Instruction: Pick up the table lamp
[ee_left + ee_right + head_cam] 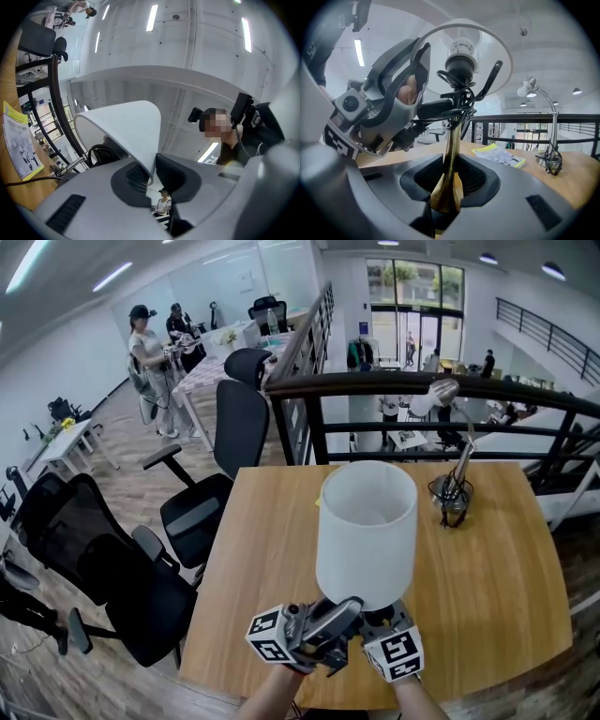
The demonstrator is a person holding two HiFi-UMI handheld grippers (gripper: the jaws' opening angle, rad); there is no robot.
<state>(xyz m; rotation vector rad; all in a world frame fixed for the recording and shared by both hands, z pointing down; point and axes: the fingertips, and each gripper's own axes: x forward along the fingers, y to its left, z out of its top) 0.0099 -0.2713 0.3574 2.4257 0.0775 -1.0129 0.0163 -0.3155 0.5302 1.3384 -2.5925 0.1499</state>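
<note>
Your right gripper has its fingers pinching the stiff, slick brass stem of the table lamp; carry the weight there. Your left gripper has its fingers pinching the thin shade rim, probably flimsy: only steady it.

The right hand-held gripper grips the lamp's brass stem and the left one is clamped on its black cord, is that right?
Not quite. The left hand-held gripper is clamped on the rim of the white shade, not the black cord, as the left gripper view shows. The right hand-held gripper does grip the brass stem.
</note>
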